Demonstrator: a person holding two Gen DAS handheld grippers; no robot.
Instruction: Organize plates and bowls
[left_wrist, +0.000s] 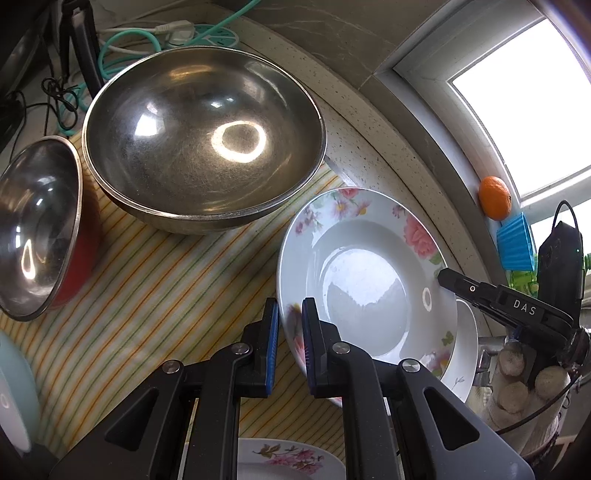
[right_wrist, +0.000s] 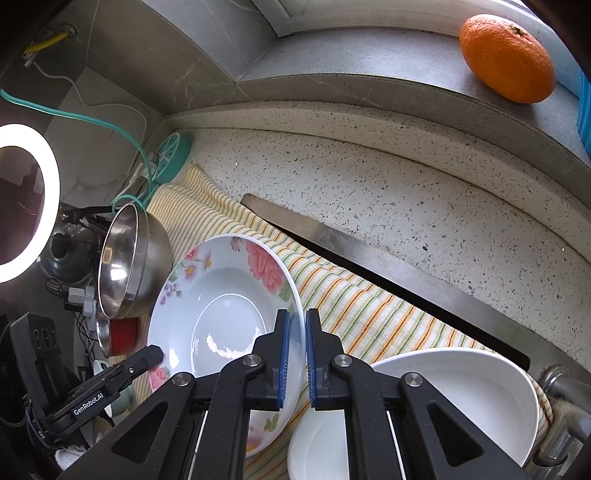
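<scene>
Left wrist view: my left tongs and right tongs both pinch the floral plate by opposite rims, just above the white plate. I judge stacking is in hand; next, lower level, then release. Striped cloth covers the speckled bench under a window.

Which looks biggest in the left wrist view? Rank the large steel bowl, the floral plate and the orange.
1. Large steel bowl
2. Floral plate, though it sits nearer the camera
3. Orange, clearly smallest, and farthest off
</scene>
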